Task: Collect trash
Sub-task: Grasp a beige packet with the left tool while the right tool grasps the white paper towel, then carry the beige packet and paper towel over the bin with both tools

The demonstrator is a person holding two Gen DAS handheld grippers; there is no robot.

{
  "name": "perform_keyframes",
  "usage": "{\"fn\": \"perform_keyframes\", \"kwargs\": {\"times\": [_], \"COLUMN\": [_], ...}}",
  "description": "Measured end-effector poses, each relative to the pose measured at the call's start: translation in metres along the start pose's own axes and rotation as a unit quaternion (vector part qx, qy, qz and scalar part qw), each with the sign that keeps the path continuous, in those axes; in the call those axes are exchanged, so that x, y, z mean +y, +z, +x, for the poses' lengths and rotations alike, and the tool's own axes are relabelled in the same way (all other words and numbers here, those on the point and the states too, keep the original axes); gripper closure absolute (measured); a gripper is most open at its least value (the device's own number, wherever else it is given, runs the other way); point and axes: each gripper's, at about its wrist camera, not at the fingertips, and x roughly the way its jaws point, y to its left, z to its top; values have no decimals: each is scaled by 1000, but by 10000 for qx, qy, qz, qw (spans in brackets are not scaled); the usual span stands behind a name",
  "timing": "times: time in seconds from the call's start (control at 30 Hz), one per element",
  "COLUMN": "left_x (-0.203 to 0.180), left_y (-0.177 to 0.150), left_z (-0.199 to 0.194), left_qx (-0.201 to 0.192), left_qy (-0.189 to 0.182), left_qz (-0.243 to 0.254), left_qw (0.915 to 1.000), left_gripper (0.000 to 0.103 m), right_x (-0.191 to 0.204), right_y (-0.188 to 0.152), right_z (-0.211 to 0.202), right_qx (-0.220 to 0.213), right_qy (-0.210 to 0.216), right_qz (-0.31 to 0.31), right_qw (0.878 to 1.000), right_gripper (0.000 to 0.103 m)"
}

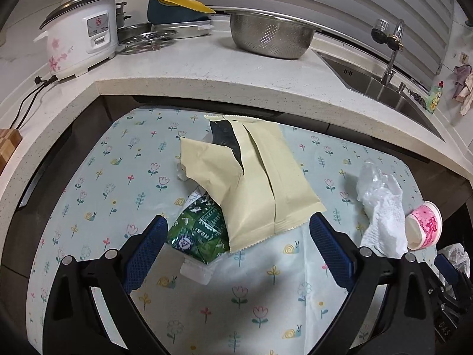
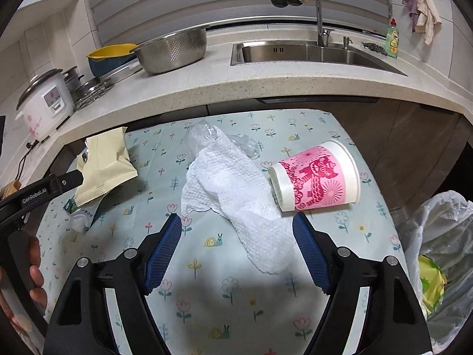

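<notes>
On the table (image 1: 88,195) with the flowered light-blue cloth, my left hand-held gripper (image 1: 236,236) was spread apart, holding nothing. Between its blue pads lay a green crumpled foil wrapper (image 1: 198,230), partly under a pale yellow paper snack bag (image 1: 254,177). Further right, my right hand-held gripper (image 2: 236,236) was also apart and empty, with a white crumpled paper towel (image 2: 233,189) between its fingers. A pink-and-white paper cup (image 2: 316,177) lay on its side, touching the towel. A white plastic trash bag (image 2: 443,251) stood at the far right.

A pale speckled stone counter (image 2: 207,85) curves past a steel sink (image 2: 310,53) and faucet (image 2: 313,3), grey blinds (image 2: 177,0) behind.
</notes>
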Motion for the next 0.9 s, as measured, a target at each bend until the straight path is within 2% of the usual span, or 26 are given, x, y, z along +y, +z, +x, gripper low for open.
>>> {"fn": "perform_keyframes", "kwargs": {"times": [0.13, 0.23, 0.33, 0.4, 0.53, 0.6, 0.77, 0.9], "left_x": [2, -1, -6, -9, -14, -16, -25, -35], "left_y": [5, 7, 8, 7, 5, 5, 3, 1], "left_z": [19, 32, 40, 42, 33, 26, -6, -37], "left_qx": [81, 106, 186, 219, 129, 87, -107, -247], "left_qy": [15, 7, -92, -168, -271, -334, -471, -614], "left_qz": [-9, 66, 166, 214, 282, 263, 292, 318], "left_qw": [10000, 9999, 9996, 9994, 9991, 9991, 9984, 9973], "left_gripper": [11, 14, 32, 50, 64, 69, 71, 71], "right_x": [4, 3, -1, -2, -1, -2, -2, -3], "right_y": [3, 5, 6, 4, -2, -4, -6, -3], "right_z": [25, 41, 52, 57, 57, 53, 29, -6], "right_qx": [120, 217, 296, 361, 377, 390, 270, 11], "right_qy": [-43, -96, -136, -165, -212, -132, 48, 164], "right_qz": [-67, -96, -84, -99, -181, -168, -108, -73], "right_qw": [9999, 9997, 9994, 9992, 9989, 9990, 9996, 9998], "right_gripper": [30, 36, 41, 53, 72, 90, 94, 94]}}
